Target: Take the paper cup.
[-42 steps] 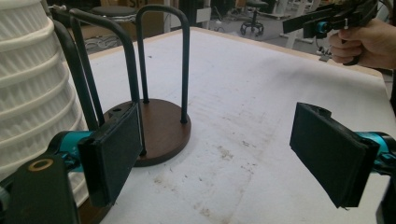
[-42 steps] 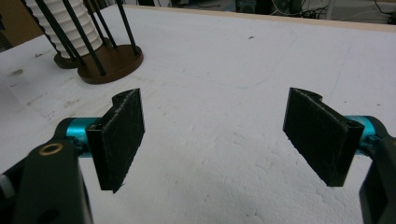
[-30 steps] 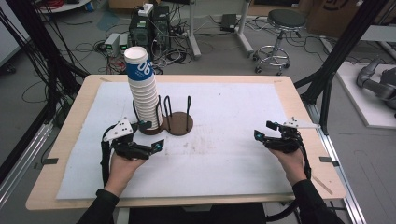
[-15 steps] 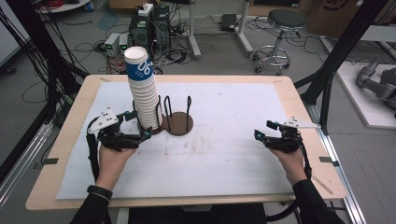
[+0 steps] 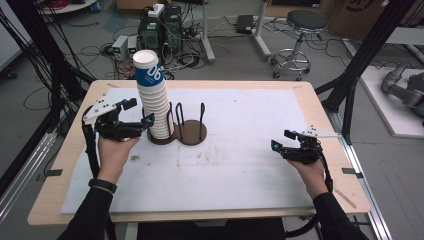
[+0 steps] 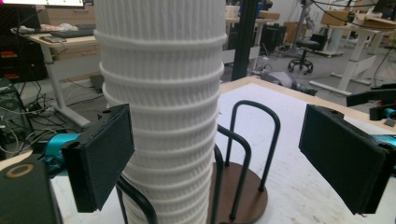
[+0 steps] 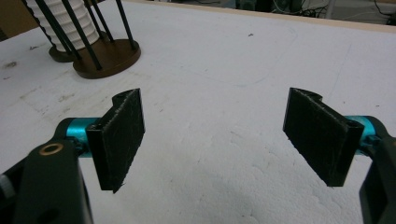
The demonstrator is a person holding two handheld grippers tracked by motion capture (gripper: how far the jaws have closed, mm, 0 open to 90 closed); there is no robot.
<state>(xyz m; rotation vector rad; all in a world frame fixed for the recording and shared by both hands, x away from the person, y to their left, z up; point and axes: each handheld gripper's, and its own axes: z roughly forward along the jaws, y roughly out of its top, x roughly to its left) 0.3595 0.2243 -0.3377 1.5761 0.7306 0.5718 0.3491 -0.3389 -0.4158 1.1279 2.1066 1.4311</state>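
The cup stack (image 5: pixel 153 97) stands tall in the left ring of the dark wire holder (image 5: pixel 186 131), toward the table's left rear, its top cup carrying a blue band. The wire loops keep the ribbed white cups upright, though the stack leans a little near the top.

The left gripper (image 5: pixel 134 118) sits just beside the stack's lower part, jaws spread wide. In the left gripper view the stack (image 6: pixel 161 107) rises between the two pads, close against the left pad (image 6: pixel 100 154) and well short of the right one, so nothing is pinched yet. This placement looks like a lineup for gripping the stack low, where the holder (image 6: pixel 240 186) steadies it.

The right gripper (image 5: pixel 289 144) hovers over the white mat (image 5: pixel 240 165) at the right, well apart from the holder, its jaws also spread with only bare mat between them (image 7: pixel 210 135); it seems to be waiting.

Compared with a second ago, the left gripper has swung from in front of the holder to the stack's left side and closed in on it. The right gripper has hardly moved.
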